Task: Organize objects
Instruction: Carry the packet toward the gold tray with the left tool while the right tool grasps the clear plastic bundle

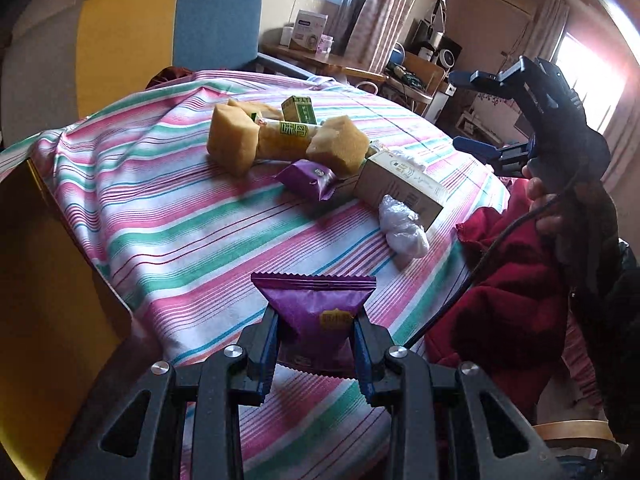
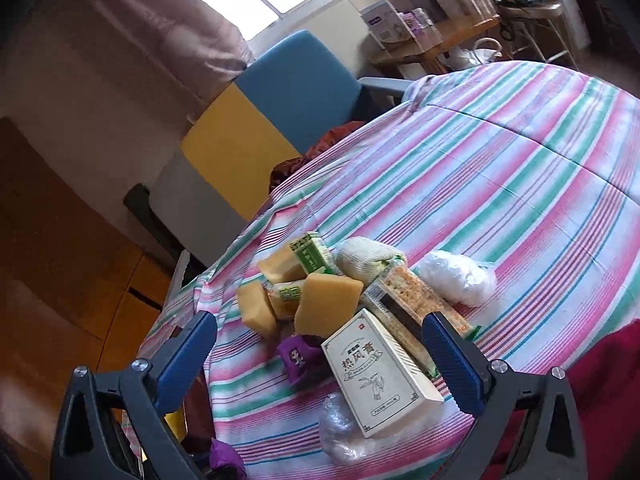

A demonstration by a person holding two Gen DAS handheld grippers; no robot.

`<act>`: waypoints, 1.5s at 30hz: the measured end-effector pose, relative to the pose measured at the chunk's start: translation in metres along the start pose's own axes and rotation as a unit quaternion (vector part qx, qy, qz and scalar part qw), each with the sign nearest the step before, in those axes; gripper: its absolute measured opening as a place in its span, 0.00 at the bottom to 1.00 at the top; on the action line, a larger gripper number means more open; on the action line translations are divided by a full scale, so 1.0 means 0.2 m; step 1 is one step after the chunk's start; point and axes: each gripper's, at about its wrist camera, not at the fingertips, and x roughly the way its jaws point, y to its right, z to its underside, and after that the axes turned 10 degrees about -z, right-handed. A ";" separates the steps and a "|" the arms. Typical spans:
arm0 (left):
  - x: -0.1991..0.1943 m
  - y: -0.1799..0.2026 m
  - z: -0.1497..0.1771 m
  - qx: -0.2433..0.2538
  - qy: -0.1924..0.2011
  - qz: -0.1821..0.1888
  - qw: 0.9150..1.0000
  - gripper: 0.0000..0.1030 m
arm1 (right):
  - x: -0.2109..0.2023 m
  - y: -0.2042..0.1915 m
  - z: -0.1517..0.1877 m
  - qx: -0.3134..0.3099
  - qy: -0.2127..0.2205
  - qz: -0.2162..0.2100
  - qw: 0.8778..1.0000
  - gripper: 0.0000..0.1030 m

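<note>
Holding one purple snack packet (image 1: 320, 316) clamped in your left gripper (image 1: 316, 344) above the bench's near edge, you keep the right gripper (image 2: 320, 356) wide open and empty; the pile (image 1: 288, 140) mid-bench remains unsorted.

From my left wrist view, the held purple packet (image 1: 316, 320) hides its lower edge behind the fingers (image 1: 269, 344). The second purple packet (image 2: 297, 357) sits half buried under the sponges (image 2: 328, 300) in my right view. A plastic wad (image 2: 340, 432) disappears beneath the white box (image 2: 380, 376). Print on the green carton (image 2: 311, 252) is too small to read.
</note>
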 end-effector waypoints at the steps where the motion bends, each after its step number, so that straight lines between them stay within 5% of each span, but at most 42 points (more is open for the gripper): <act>1: -0.02 0.00 0.00 -0.001 0.004 0.002 1.000 0.31 | 0.01 -0.02 0.01 -0.012 -0.009 -0.007 1.000 1.00; 6: -0.08 -0.02 0.00 -0.007 0.023 0.001 1.000 0.31 | 0.16 -0.19 0.09 -0.102 -0.122 -0.034 0.987 0.85; 11: -0.12 -0.04 0.03 -0.019 0.032 0.000 0.999 0.31 | 0.36 -0.30 0.24 -0.190 -0.229 0.037 0.954 0.58; 18: -0.16 -0.08 0.05 -0.035 0.041 -0.003 0.999 0.31 | 0.49 -0.22 0.29 -0.179 -0.306 0.111 0.928 0.57; 25: -0.16 -0.09 0.06 -0.042 0.042 -0.001 0.998 0.31 | 0.59 -0.19 0.36 -0.199 -0.343 0.185 0.899 0.59; 28: -0.16 -0.09 0.06 -0.043 0.043 -0.001 0.998 0.31 | 0.64 -0.18 0.40 -0.225 -0.363 0.217 0.878 0.40; 30: -0.16 -0.10 0.06 -0.046 0.043 -0.002 0.998 0.31 | 0.66 -0.19 0.42 -0.242 -0.365 0.223 0.871 0.40; 37: -0.20 -0.12 0.04 -0.062 0.039 -0.031 0.997 0.31 | 0.65 -0.21 0.43 -0.265 -0.363 0.213 0.867 0.39; 45: -0.41 -0.43 0.01 -0.160 0.059 -0.072 0.983 0.31 | 0.64 -0.20 0.40 -0.269 -0.361 0.213 0.867 0.39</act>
